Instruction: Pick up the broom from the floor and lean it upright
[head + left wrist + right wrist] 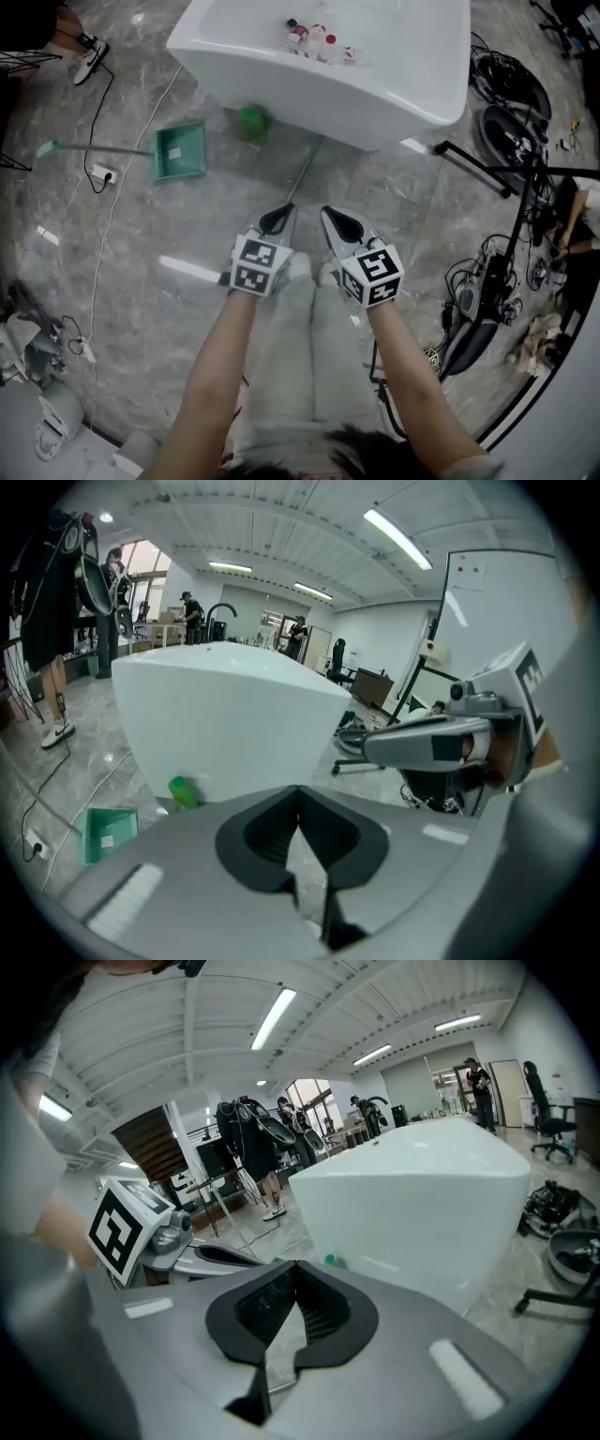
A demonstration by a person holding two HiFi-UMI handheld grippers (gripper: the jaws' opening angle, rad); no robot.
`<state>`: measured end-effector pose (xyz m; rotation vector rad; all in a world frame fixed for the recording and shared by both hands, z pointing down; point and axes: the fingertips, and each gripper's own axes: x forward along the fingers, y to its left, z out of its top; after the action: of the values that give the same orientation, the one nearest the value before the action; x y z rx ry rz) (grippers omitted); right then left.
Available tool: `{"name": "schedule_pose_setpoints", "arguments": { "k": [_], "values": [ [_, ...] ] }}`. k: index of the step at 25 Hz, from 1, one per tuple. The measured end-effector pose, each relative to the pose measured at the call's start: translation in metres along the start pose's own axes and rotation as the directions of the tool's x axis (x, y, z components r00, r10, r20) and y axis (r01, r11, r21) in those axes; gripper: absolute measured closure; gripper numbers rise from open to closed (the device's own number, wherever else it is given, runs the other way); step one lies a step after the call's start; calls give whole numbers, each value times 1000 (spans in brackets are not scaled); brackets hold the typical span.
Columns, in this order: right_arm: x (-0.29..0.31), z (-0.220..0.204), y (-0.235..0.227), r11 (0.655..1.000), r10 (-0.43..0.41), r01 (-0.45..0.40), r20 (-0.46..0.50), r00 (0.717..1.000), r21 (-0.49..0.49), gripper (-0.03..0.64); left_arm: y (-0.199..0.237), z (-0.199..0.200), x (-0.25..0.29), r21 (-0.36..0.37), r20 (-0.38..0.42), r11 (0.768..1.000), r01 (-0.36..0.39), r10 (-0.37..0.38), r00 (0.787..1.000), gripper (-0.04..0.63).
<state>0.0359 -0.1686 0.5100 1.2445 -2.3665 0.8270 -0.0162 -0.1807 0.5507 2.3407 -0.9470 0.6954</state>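
The broom (302,173) lies flat on the floor mid-frame, with its far end running up under the white tub (375,103). Your left gripper (275,219) and right gripper (342,223) sit right by its near end, both pinched closed and empty. Reach in like that and you'll probably just shove the thin pole away. The tub's edge could also snag it as you lift.

Grey claws (278,218) (343,223), black-white marker cubes (258,265)

Bright, even light from ceiling strip lamps (398,538); soft shadows. Glare streaks on glossy floor (141,309). Fisheye bend + dark vignette at edges, esp. gripper views. Slight blur up close.
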Motion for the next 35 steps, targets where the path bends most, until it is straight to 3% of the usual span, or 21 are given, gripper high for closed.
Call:
{"name": "schedule_pose_setpoints", "arguments": {
  "k": [6, 13, 19, 25, 29, 35],
  "values": [
    [41, -56, -5, 999, 38, -38, -67, 997, 8, 615, 20, -63, 53, -28, -90, 1000, 9, -11, 996, 597],
    [97, -127, -46, 1000, 5, -1, -153, 988, 27, 615, 51, -133, 114, -74, -183, 997, 13, -27, 983, 555],
    [133, -196, -72, 997, 25, -7, -238, 971, 75, 615, 73, -194, 163, -22, -281, 1000, 5, -11, 960, 518],
    [162, -247, -88, 997, 68, -52, -278, 958, 64, 615, 91, -248, 204, 89, -397, 996, -3, 39, 917, 514],
    [177, -274, -94, 995, 89, -74, -298, 950, 61, 615, 94, -282, 226, 83, -447, 997, -1, 38, 894, 502],
    [192, -298, -108, 994, 104, -90, -305, 947, 62, 615, 109, -318, 255, 75, -517, 995, -59, 89, 851, 499]
  ]
}}
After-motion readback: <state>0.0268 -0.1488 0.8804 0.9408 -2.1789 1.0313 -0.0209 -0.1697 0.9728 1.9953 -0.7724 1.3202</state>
